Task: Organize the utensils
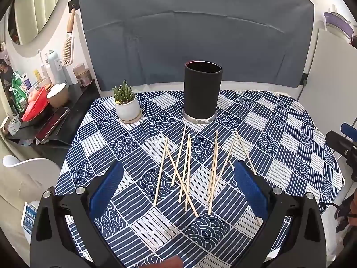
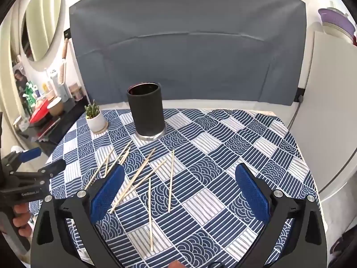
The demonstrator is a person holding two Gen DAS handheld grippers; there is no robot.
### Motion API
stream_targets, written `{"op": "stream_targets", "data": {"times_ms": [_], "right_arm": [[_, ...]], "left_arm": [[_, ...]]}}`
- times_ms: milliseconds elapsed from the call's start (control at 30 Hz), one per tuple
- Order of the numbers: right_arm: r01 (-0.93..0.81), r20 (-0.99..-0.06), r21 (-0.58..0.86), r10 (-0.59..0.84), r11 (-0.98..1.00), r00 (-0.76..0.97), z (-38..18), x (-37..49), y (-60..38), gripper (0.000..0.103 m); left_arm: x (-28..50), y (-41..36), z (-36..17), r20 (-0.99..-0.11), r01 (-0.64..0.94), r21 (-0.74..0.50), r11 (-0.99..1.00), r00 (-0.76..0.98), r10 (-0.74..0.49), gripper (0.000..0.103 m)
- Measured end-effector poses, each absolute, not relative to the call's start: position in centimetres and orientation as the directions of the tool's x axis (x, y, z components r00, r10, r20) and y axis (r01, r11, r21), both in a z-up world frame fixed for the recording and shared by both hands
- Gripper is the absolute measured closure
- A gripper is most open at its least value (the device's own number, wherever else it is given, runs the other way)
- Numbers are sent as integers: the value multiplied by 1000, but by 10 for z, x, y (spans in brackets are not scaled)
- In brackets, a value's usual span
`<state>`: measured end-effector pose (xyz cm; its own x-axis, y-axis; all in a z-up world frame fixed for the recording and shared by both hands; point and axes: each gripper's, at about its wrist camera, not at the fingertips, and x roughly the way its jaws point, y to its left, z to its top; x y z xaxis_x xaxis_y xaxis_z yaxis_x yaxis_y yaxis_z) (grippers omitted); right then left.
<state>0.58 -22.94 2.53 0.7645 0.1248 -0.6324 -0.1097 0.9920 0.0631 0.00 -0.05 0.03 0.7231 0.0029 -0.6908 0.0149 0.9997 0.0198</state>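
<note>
Your chopsticks (image 1: 188, 169) lie loose and crisscrossed on the patterned cloth (image 1: 279, 138) of the desk, in two rough clusters in front of the black holder (image 1: 202, 93), none of them inside it as far as the views show. The holder stands upright on a silver base toward the back of the desk, well apart from the nearest stick ends. To its left sits a small cactus (image 1: 126, 105) in a white pot on a saucer. You hold the left gripper (image 1: 178, 183) tilted down over the sticks, its blue fingers (image 1: 107, 187) spread wide with nothing between the pads; several sticks show on the cloth in the gap below. Your right gripper (image 2: 180, 187) hangs to the right of the pile, its fingers (image 2: 252, 192) equally wide and gripping nothing, with a few sticks on the cloth beneath. In the right view your left hand (image 2: 21, 218) shows at the edge, wrapped around its gripper's handle. A grey backdrop (image 1: 196, 33) stands behind the desk; a cluttered side shelf (image 1: 55, 120) lies off to the left.
</note>
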Motion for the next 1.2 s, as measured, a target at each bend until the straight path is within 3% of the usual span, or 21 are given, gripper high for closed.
{"op": "stream_targets", "data": {"times_ms": [1200], "right_arm": [[-175, -626, 94, 195, 980, 755, 29, 12, -245, 8]], "left_arm": [[8, -21, 5, -721, -12, 40, 999, 692, 38, 6]]}}
